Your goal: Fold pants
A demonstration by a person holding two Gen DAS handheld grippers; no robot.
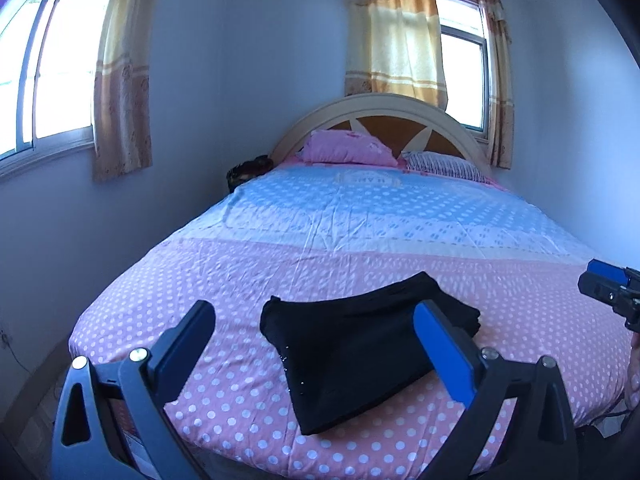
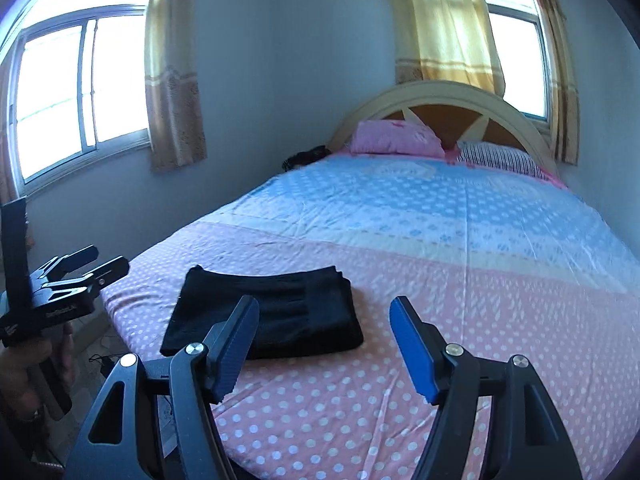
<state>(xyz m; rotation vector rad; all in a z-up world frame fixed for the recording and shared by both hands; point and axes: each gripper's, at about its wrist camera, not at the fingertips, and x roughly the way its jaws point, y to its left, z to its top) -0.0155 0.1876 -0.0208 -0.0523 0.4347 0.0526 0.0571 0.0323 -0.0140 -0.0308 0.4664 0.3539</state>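
Currently: your left gripper [image 1: 316,320], jaws spread, empty, above the bed's [image 1: 360,220] foot; your right gripper [image 2: 324,320], likewise spread and empty; pants [image 1: 360,352], black, folded, flat on the pink sheet near the foot edge.

Folded pants [image 2: 266,314] sole obstacle near bed foot; bedspread [image 2: 440,248] beyond open; pillows [image 2: 396,139] at headboard.

Black pants [image 1: 360,352], folded, on bed [image 1: 240,280]
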